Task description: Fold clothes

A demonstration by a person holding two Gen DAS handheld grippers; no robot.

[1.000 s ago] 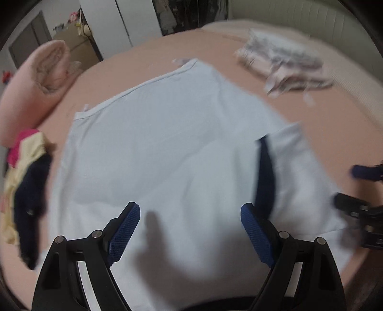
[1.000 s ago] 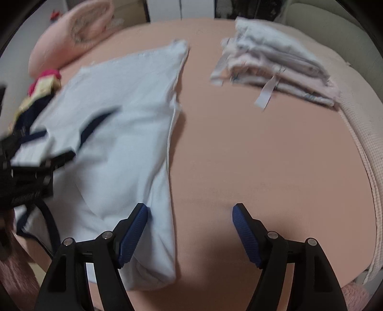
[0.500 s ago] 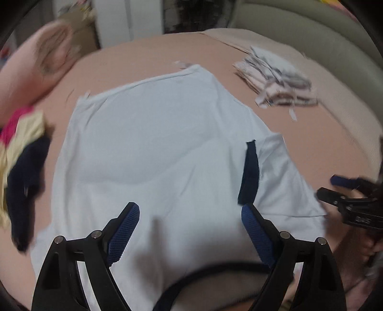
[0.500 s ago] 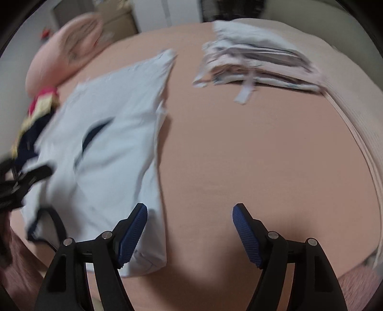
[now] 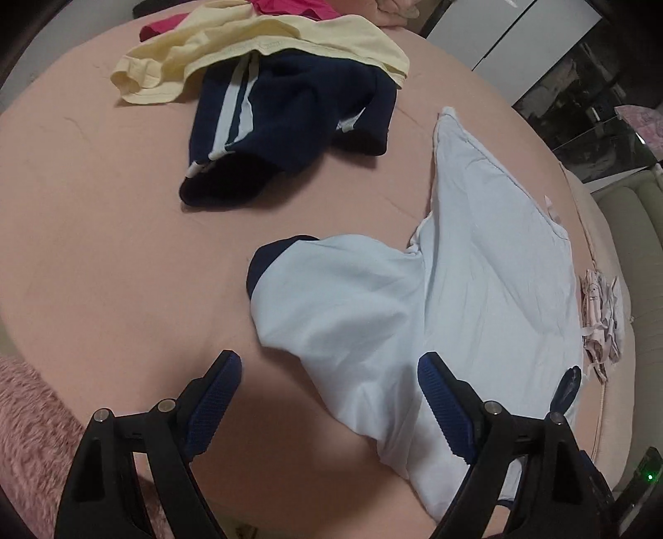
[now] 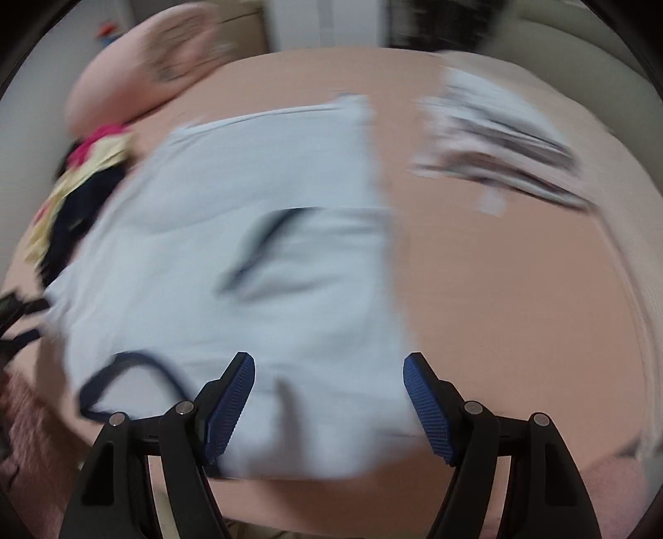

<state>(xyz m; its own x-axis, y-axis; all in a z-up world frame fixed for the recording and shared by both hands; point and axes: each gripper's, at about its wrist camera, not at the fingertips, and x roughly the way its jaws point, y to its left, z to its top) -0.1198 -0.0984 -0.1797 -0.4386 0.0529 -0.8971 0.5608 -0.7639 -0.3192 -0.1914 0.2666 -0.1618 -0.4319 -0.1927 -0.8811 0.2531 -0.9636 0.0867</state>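
The pale blue shirt (image 5: 489, 290) is lying flat on the pink bed (image 5: 103, 232), beyond both spread jaws. The left gripper (image 5: 327, 400) and right gripper (image 6: 329, 398) are holding nothing. White cupboards (image 5: 509, 37) are standing far behind.

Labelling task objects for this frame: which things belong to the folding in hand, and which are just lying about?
In the job: light blue T-shirt; left claw and right claw, both open.

Lying about: navy shorts; yellow garment; folded pile; pink pillow.
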